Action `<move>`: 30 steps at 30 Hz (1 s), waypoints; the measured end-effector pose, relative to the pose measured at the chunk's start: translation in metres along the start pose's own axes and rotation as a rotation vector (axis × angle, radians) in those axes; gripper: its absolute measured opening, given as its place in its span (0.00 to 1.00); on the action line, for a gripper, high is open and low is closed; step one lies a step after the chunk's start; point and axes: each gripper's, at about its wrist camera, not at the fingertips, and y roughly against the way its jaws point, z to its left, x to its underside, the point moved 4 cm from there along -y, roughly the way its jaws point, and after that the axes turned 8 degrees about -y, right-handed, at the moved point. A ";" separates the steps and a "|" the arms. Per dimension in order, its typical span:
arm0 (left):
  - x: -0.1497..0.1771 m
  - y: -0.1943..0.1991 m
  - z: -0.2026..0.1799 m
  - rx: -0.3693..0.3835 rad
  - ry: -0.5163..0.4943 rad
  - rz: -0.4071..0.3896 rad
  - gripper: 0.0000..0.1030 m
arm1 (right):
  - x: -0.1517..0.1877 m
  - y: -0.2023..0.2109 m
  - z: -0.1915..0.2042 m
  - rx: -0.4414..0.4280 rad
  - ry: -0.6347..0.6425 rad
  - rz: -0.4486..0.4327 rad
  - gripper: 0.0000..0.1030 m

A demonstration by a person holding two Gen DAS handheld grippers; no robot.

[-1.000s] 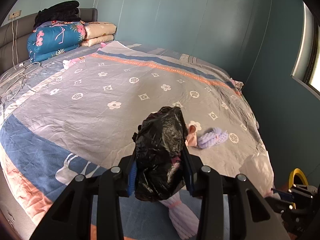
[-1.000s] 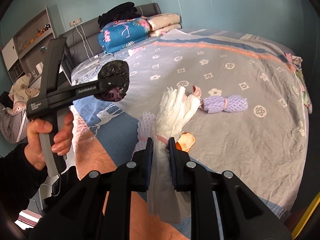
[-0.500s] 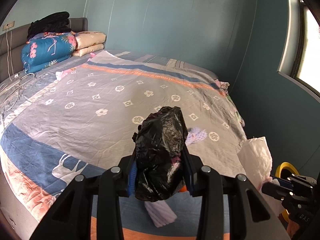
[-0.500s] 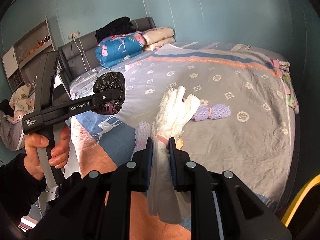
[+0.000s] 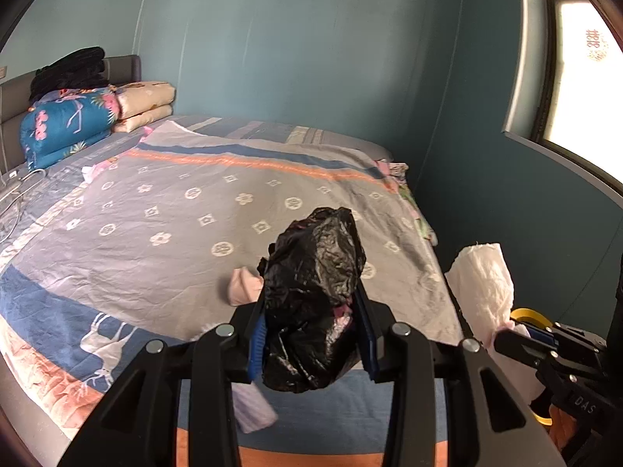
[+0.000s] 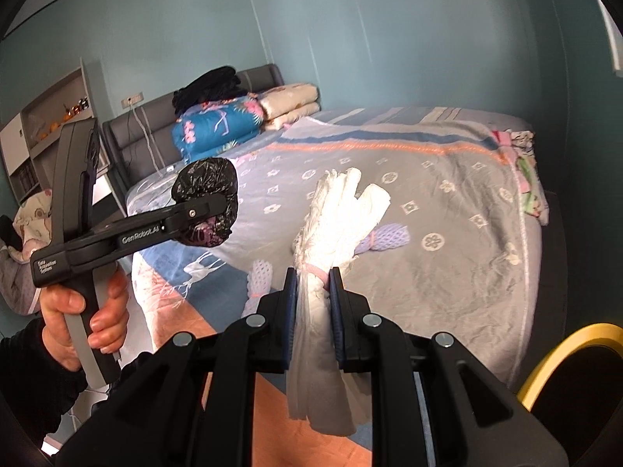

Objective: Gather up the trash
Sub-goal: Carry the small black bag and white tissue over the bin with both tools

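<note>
My left gripper (image 5: 311,311) is shut on a crumpled black plastic bag (image 5: 315,268), held above the near end of the bed. The right wrist view shows that same bag (image 6: 206,181) in the left gripper (image 6: 206,214), with a hand on the handle. My right gripper (image 6: 313,276) is shut on a white paper bundle (image 6: 338,214) tied with a pink band. The bundle (image 5: 483,284) also shows at the right of the left wrist view. On the bedspread lie a purple foam net (image 6: 389,237), a white foam net (image 6: 261,272) and a pink scrap (image 5: 243,286).
Folded quilts (image 5: 70,124) with dark clothes on top sit at the grey headboard. Cables (image 5: 15,194) trail over the left of the bed. A yellow-rimmed bin (image 6: 564,354) stands at the lower right. A window (image 5: 576,78) is on the right wall, and shelves (image 6: 46,124) stand at the far left.
Both grippers have risen and drawn back from the bed, each keeping its load. The foam nets and pink scrap now sit lower and partly behind the held items.
</note>
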 end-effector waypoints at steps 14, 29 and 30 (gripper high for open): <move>-0.016 0.011 -0.076 0.097 -0.068 -0.043 0.35 | -0.007 0.072 -0.049 0.079 -0.063 -0.116 0.15; -0.019 0.017 -0.165 0.220 -0.153 -0.046 0.35 | 0.002 0.136 -0.110 0.204 -0.128 -0.195 0.15; -0.018 0.016 -0.173 0.231 -0.158 -0.043 0.35 | 0.004 0.142 -0.116 0.215 -0.140 -0.200 0.15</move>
